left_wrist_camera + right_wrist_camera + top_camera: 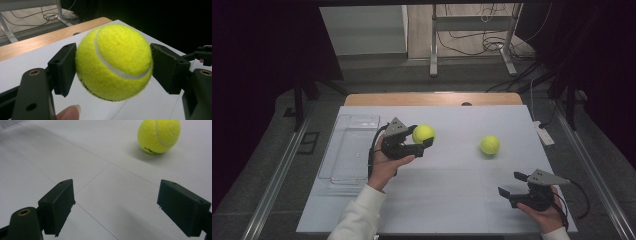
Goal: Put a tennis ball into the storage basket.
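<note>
My left gripper [424, 136] is shut on a yellow tennis ball [423, 133] and holds it above the white table top, left of centre. In the left gripper view the held tennis ball [113, 61] sits squeezed between the two black pads [63, 68]. A second yellow tennis ball [490, 145] rests on the table right of centre; in the right gripper view this ball [159, 135] lies ahead at the upper right. My right gripper [513, 183] stands open near the front right corner, with nothing between its pads [58, 206].
A clear plastic tray [350, 148] lies at the table's left edge. The white table top [452, 200] ends at a wooden strip [432, 99] at the back. A small white device [544, 134] lies at the right edge. Metal stand legs and cables sit beyond.
</note>
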Demonstrator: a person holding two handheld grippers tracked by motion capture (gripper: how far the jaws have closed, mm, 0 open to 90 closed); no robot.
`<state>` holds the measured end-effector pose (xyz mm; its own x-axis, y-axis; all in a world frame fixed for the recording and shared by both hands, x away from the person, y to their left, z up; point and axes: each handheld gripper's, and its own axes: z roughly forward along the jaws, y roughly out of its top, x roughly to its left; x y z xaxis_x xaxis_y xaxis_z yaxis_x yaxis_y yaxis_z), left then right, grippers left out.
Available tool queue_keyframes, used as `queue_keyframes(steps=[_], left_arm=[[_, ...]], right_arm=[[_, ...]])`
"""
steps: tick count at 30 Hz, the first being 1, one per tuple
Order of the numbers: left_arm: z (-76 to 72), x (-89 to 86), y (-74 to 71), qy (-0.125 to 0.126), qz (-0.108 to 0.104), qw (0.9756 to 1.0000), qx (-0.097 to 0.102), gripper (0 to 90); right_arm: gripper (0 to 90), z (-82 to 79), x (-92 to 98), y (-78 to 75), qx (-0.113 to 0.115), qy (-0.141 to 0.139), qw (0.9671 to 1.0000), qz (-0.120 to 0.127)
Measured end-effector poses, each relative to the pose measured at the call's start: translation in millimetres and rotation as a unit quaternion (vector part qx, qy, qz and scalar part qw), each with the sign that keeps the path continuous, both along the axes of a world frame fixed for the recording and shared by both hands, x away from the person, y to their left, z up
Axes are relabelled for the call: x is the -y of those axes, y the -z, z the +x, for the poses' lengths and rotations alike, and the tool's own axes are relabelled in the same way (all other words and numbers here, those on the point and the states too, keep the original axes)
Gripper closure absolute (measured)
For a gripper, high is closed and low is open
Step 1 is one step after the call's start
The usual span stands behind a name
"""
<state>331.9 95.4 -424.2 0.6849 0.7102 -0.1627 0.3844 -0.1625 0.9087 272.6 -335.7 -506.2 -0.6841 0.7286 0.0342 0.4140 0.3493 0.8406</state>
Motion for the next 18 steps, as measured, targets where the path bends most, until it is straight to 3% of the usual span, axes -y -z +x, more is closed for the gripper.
queue_keyframes(steps=[18], left_arm=[[4.5, -19.0, -2.2, -0.026, -0.002, 0.9997, 0.001, 26.5]], right_arm=[[14.5, 0.0, 0.0, 0.1, 0.000, 0.000, 1.0000, 0.001]])
